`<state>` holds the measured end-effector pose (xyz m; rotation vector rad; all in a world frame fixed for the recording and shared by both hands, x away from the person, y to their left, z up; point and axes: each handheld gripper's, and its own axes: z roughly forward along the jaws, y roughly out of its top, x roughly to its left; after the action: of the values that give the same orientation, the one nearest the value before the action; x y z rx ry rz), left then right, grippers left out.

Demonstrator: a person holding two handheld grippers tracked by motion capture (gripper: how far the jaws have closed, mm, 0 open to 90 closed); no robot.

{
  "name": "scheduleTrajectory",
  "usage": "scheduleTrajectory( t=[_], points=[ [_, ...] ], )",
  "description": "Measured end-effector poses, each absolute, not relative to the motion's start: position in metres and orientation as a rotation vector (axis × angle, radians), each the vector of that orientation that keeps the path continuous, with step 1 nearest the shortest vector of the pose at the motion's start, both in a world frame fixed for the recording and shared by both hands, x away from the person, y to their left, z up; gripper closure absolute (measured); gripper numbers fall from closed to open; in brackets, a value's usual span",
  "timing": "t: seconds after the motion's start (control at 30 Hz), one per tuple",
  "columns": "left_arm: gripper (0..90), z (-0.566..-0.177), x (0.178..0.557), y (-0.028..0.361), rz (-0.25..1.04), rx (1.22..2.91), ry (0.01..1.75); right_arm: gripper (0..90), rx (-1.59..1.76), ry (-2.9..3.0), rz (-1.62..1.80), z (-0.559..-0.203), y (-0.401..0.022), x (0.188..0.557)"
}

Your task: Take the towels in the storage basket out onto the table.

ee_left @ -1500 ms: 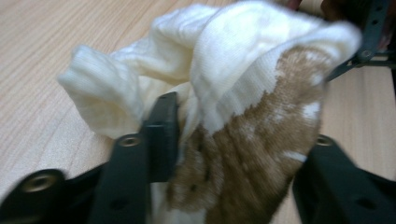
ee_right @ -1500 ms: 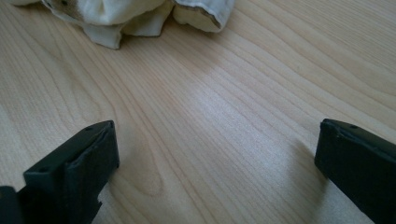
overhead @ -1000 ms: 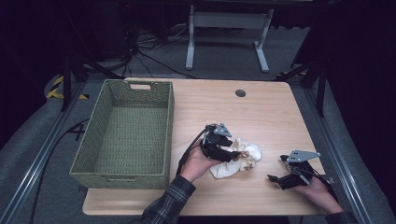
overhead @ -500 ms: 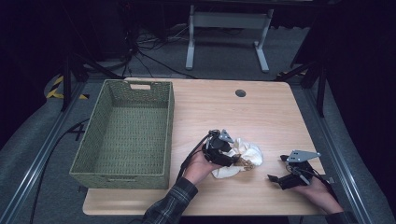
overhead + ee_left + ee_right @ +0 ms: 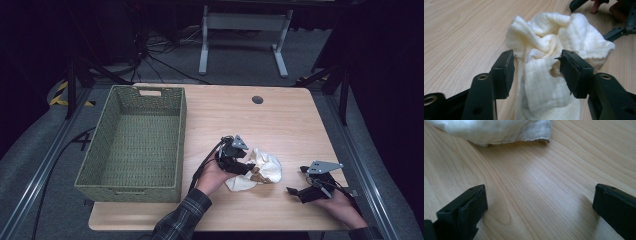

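Cream cloth, soft, light and crumpled at the bench's five o'clock; left gripper fingers straddle a raised fold, half-parted, the best hold; right gripper fingers wide apart.

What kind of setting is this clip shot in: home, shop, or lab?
Most likely a lab or recording studio: a bare wooden table stands in a dark room, loose cables run across the grey floor, and a metal stand sits behind. A basket and cloth look like staged props.
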<state>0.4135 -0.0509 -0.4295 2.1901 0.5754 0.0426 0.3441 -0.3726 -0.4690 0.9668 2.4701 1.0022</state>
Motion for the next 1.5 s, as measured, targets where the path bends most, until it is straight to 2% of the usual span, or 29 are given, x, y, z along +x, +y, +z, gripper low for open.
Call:
scheduleTrajectory(
  t=[0.3, 0.47, 0.5, 0.63, 0.93, 0.97, 1.03, 1.2, 1.27, 1.3, 1.5],
  points=[
    [59.8, -0.447, 0.420, -0.054, -0.021, 2.231, 0.618, 0.0, 0.967, 2.471, 1.002, -0.469, -0.373, 0.344],
    [79.3, -0.445, 0.418, -0.053, -0.012, 2.243, 0.612, 0.0, 0.966, 2.471, 1.002, -0.469, -0.373, 0.344],
    [81.0, -0.444, 0.418, -0.052, -0.007, 2.249, 0.609, 0.0, 0.966, 2.471, 1.002, -0.469, -0.373, 0.344],
    [85.5, -0.436, 0.414, -0.049, 0.007, 2.228, 0.612, 0.0, 0.966, 2.471, 1.002, -0.469, -0.373, 0.344],
    [86.5, -0.417, 0.407, -0.037, 0.051, 2.156, 0.612, 1.0, 0.966, 2.472, 1.002, -0.469, -0.373, 0.344],
    [86.8, -0.413, 0.405, -0.035, 0.059, 2.134, 0.619, 9.5, 0.960, 2.486, 0.990, -0.466, -0.374, 0.345],
    [86.9, -0.408, 0.404, -0.032, 0.072, 2.103, 0.626, 18.1, 0.962, 2.497, 0.993, -0.462, -0.375, 0.345],
    [87.0, -0.398, 0.401, -0.026, 0.102, 2.057, 0.640, 31.8, 0.977, 2.501, 1.037, -0.455, -0.378, 0.348],
    [87.0, -0.396, 0.401, -0.023, 0.111, 2.039, 0.656, 34.3, 0.971, 2.492, 1.048, -0.453, -0.377, 0.349],
    [87.0, -0.394, 0.402, -0.020, 0.135, 2.019, 0.672, 42.6, 0.963, 2.489, 1.091, -0.449, -0.375, 0.355],
    [87.2, -0.391, 0.405, -0.010, 0.181, 1.979, 0.740, 50.0, 0.940, 2.523, 1.097, -0.449, -0.363, 0.371]
  ],
)
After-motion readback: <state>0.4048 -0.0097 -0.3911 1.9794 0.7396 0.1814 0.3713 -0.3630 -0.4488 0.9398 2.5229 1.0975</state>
